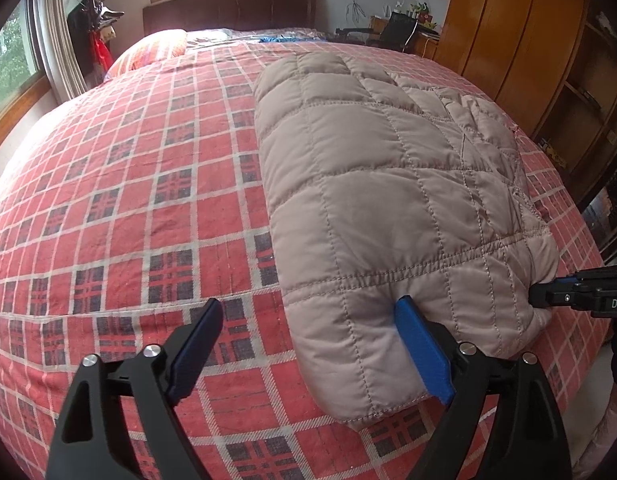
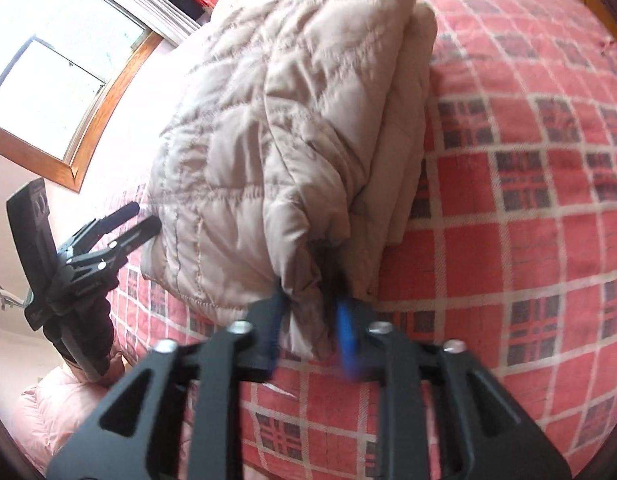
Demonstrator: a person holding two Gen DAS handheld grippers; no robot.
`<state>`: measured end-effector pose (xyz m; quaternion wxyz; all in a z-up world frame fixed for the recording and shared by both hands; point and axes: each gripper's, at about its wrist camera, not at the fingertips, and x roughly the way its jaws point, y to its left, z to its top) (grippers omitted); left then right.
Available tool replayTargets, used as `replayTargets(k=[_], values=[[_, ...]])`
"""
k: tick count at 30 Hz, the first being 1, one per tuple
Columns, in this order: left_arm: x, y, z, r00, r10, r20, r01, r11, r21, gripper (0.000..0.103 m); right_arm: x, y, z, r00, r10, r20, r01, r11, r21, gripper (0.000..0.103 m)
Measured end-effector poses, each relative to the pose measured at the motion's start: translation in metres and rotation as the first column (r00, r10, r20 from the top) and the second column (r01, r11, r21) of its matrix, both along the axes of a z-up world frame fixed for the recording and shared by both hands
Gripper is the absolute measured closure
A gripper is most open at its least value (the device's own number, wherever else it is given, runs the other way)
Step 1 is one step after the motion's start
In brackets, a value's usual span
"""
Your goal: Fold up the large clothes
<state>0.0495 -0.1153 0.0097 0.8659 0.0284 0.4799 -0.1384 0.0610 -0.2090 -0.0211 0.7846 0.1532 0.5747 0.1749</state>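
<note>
A beige quilted jacket (image 1: 388,184) lies folded in a long thick stack on the red plaid bedspread (image 1: 128,200). My left gripper (image 1: 308,328) is open at the jacket's near end; its right blue finger (image 1: 424,352) presses into the fabric and the left finger hangs over bare bedspread. In the right wrist view the left gripper (image 2: 144,220) sits at the jacket's (image 2: 268,140) left edge. My right gripper (image 2: 308,320) is shut on the jacket's near corner, with bunched fabric pinched between its blue pads. It enters the left wrist view as the right gripper (image 1: 544,296) at the jacket's right corner.
The bed's near edge runs just below both grippers. A pillow (image 1: 156,50) and dark headboard (image 1: 228,8) lie at the far end. A wooden wardrobe (image 1: 520,48) stands on the right, with windows (image 2: 60,80) on the left. A pink-clad leg (image 2: 60,412) shows beside the bed.
</note>
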Motion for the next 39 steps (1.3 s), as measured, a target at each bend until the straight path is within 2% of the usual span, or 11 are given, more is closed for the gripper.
replayTargets(k=[3, 4, 9, 14, 17, 21, 25, 32, 36, 39], values=[[0.002, 0.001, 0.004, 1.0, -0.006, -0.006, 0.006, 1.0, -0.004, 0.015, 0.0, -0.001, 0.014, 0.999, -0.011, 0.042, 0.012, 1.0, -0.018, 0.051], [0.003, 0.002, 0.005, 1.0, -0.008, -0.013, 0.008, 1.0, -0.012, 0.015, 0.001, -0.001, 0.018, 0.998, -0.016, 0.054, 0.017, 1.0, -0.021, 0.05], [0.016, 0.02, 0.019, 0.999, -0.001, -0.034, -0.002, 0.996, -0.09, 0.015, 0.013, -0.012, 0.037, 0.994, -0.048, 0.102, 0.046, 0.999, 0.016, 0.028], [0.049, 0.038, 0.021, 0.997, -0.004, -0.073, -0.007, 0.987, -0.161, 0.013, 0.038, -0.031, 0.042, 0.991, -0.072, 0.112, 0.062, 0.994, 0.09, 0.019], [0.069, 0.038, 0.01, 0.99, -0.062, -0.127, 0.034, 0.977, -0.209, 0.011, 0.054, -0.045, 0.034, 0.992, -0.075, 0.097, 0.061, 0.988, 0.14, 0.017], [0.088, 0.04, -0.007, 0.983, -0.084, -0.166, 0.036, 0.962, -0.272, 0.006, 0.068, -0.049, 0.012, 0.995, -0.08, 0.053, 0.069, 0.98, 0.188, 0.016], [0.098, 0.042, -0.015, 0.978, -0.126, -0.167, 0.061, 0.934, -0.351, 0.005, 0.081, -0.057, -0.007, 0.997, -0.072, 0.03, 0.062, 0.967, 0.246, 0.015], [0.115, 0.037, -0.041, 0.935, -0.239, -0.263, 0.061, 0.836, -0.545, 0.003, 0.103, -0.06, -0.033, 0.998, -0.06, -0.002, 0.057, 0.941, 0.332, 0.011], [0.119, 0.025, -0.055, 0.904, -0.304, -0.301, 0.059, 0.785, -0.617, 0.003, 0.106, -0.055, -0.037, 0.998, -0.055, 0.001, 0.051, 0.933, 0.357, 0.01], [0.118, 0.018, -0.062, 0.895, -0.324, -0.307, 0.059, 0.767, -0.638, 0.003, 0.107, -0.049, -0.041, 0.998, -0.058, -0.007, 0.057, 0.926, 0.373, 0.01]])
